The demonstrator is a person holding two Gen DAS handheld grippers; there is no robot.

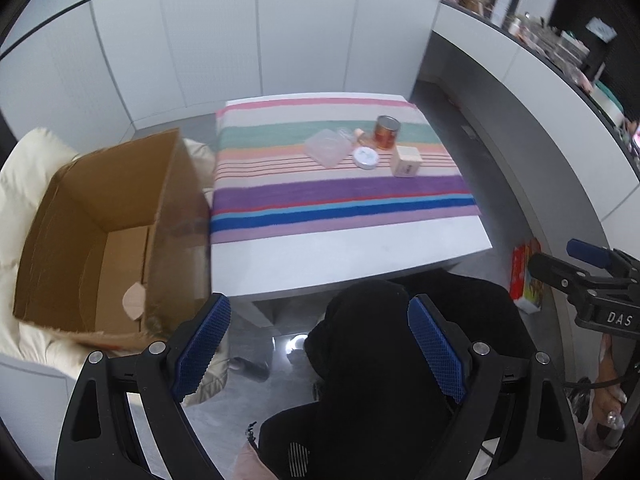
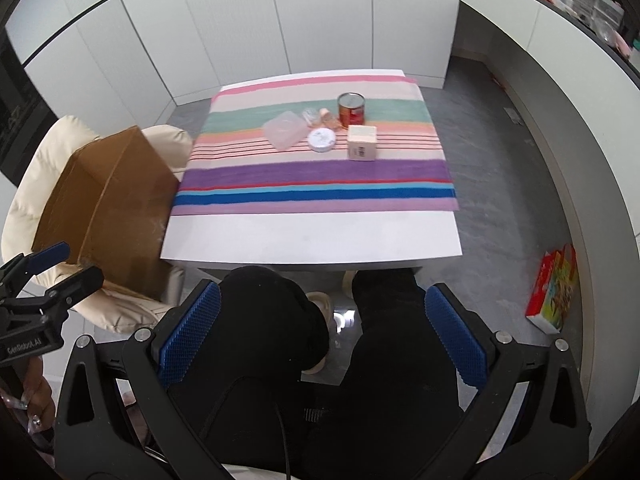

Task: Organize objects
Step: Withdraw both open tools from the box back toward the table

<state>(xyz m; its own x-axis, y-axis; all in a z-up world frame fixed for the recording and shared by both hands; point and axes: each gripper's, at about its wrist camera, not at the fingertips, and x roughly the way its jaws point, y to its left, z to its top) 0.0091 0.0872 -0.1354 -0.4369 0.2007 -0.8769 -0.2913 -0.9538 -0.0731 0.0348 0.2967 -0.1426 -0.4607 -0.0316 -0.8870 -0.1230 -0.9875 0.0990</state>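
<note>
Left wrist: open, empty brown cardboard box (image 1: 108,236)

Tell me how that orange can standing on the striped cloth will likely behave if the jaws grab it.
The orange can looks rigid, so it probably won't crush. Its round, glossy wall may slip or twist between pads. Standing upright near the cream box, it could tip and roll if nudged.

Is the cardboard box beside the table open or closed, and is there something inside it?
Open. The cardboard box has its flaps up, and the left wrist view looks into it; the visible bottom holds no objects, though its near corner is hidden.
</note>
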